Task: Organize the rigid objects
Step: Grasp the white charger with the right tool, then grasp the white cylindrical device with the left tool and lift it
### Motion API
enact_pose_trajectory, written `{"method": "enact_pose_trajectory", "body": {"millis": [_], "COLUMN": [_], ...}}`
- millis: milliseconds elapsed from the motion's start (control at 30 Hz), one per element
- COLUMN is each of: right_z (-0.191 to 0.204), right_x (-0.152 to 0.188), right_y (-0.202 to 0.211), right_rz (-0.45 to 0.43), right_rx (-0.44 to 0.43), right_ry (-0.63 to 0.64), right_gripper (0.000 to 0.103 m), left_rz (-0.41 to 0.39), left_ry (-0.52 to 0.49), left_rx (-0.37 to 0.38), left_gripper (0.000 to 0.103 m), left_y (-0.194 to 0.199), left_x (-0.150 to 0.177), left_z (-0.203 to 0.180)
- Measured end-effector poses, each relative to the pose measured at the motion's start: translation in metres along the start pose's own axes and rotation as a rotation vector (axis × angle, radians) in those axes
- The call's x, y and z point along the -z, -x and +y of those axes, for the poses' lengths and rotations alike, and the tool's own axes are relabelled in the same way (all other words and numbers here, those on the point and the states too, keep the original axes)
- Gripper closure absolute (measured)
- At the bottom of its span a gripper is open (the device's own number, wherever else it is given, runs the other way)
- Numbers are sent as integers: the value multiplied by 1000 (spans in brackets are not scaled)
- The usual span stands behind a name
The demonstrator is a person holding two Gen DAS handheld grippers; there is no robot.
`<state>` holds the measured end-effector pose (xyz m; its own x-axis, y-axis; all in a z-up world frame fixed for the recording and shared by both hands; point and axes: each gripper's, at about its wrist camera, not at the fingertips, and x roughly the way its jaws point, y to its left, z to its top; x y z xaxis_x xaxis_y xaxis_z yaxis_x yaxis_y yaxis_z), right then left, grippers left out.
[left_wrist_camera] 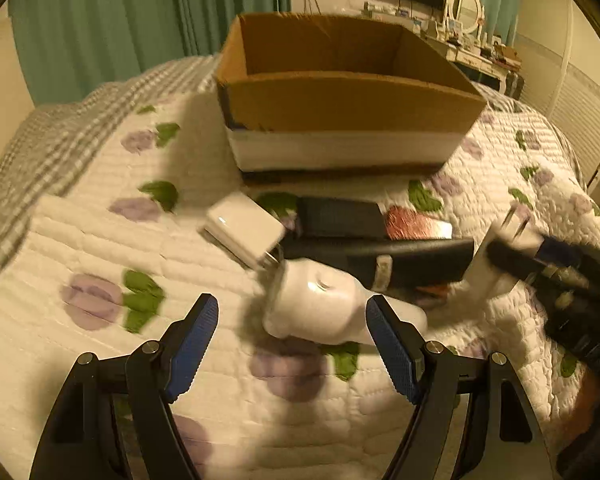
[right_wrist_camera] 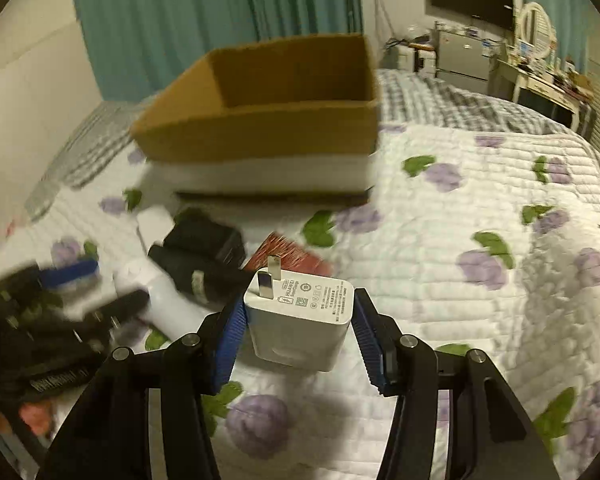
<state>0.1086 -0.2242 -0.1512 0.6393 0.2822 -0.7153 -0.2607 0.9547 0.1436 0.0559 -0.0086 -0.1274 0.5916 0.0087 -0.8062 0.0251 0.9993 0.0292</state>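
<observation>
Two tongs work over the bed (right_wrist_camera: 460,208). Right tongs (right_wrist_camera: 298,322) clamp the white charger (right_wrist_camera: 300,320). Left tongs (left_wrist_camera: 292,316) stand apart around a white bottle (left_wrist_camera: 320,308), near the cardboard box (left_wrist_camera: 340,100).

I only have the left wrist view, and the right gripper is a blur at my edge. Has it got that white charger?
Observer: The white charger sits between the right gripper pads, which look to touch both its sides.
Operator: Which way is it turned?
Observer: Printed face up, prongs toward the cardboard box.
Operator: Anything on its far right?
Observer: Just flowered quilt, nothing lying there.
</observation>
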Motion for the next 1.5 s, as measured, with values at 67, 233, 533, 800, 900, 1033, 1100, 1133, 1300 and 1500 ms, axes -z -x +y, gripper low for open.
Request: {"method": "enact_pose_trajectory", "body": {"millis": [67,233,533,800,900,1033,1100,1133,1300,1500], "right_z": [-5,-3,-4,-1,-3,-7,-10,-12,-23,-36], "right_x": [-2,-1,2,0,-1,-2,-2,-2,-4,-5], "right_y": [3,1,-1,13,17,22,26,28,40,49], "right_rz": [-6,6,27,-9,-16,-27,-35,-37,-56,-66], "right_rx": [-9,-40,-56,-50,-45,-36,-33,-32,-33,-29], "right_ry": [-19,-15,-24,-3,-6,-9,-11,-13,-33,-63], "right_gripper": [51,51,51,51,51,51,51,51,51,51], "left_rz": [-9,16,100,70,84,84,86,89,70,84], "left_ry": [17,78,136,94,92,15,-26,-44,-155,-320], "left_rx": [-2,60,67,58,66,76,81,91,74,80], "left_gripper": [24,24,22,48,53,51,49,49,45,38], "left_y": [-3,-19,-50,-32,-24,-9,-3,0,17,15], "left_x": [0,0,-1,3,6,12,11,10,5,9], "left_z": [-2,-3,-3,-2,2,-6,-14,-15,-22,-36]}}
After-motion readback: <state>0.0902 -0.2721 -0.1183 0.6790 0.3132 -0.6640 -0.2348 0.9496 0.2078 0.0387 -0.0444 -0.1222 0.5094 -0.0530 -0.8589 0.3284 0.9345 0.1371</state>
